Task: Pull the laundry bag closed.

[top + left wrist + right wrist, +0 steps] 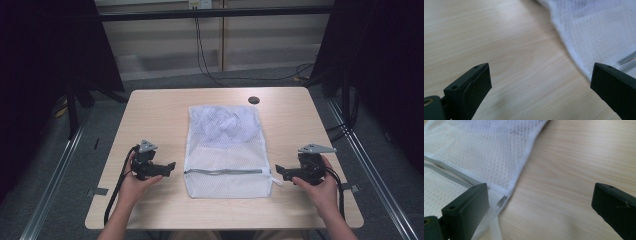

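A: Where is the mesh bag (227,150) placed?

B: Flat at the centre of the table (150,107), long axis running from the bottom of the high view toward the top. The zipper (225,171) is laid crosswise near the lower end.

A: And the grippers?

B: Left gripper (170,167) is seen just left of the bag's lower edge, right gripper (278,172) just right of it, both aimed inward. Jaws are spread wide on both, nothing held.

A: Which is nearer?

B: The right one is judged nearer: in the right gripper view the bag's corner (504,195) is seen beside the left jaw. In the left gripper view the bag's edge (574,60) is kept apart.
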Demonstrator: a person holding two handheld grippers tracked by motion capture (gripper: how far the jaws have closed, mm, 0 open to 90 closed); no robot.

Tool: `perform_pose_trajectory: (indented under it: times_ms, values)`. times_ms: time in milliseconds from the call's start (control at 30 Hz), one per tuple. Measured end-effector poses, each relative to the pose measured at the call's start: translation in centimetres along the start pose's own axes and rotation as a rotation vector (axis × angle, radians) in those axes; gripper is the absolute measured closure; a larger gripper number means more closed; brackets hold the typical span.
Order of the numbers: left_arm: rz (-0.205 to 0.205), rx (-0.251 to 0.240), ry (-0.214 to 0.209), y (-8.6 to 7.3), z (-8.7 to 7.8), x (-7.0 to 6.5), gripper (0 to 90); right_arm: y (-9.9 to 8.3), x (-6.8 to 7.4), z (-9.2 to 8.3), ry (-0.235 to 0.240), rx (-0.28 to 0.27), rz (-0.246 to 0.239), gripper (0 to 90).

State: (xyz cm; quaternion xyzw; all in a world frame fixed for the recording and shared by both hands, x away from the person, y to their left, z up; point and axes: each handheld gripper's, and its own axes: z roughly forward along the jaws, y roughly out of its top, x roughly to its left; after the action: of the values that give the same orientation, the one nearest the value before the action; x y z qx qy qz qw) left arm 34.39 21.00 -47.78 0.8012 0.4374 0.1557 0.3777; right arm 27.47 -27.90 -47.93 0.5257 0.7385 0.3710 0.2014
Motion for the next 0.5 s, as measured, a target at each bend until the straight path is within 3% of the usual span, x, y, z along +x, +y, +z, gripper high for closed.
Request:
perform_pose_trajectory:
  times_ms: [200,267,367,500]
  values:
    - [-0.027,-0.005,-0.052,0.7,-0.5,-0.6,2.9,0.7,1.2,-0.2,0.041,-0.003,-0.001,0.0]
    - [-0.041,-0.003,-0.056,0.7,-0.8,-0.4,2.9,1.1,2.1,-0.1,0.066,0.002,-0.020,0.0]
    - [-0.036,-0.002,-0.054,0.7,-1.0,-0.3,2.9,1.5,3.2,-0.1,0.062,0.015,-0.061,0.5]
    - [-0.051,-0.004,-0.055,0.6,-1.2,-0.1,2.9,1.9,4.2,0.3,0.074,0.030,-0.076,1.3]
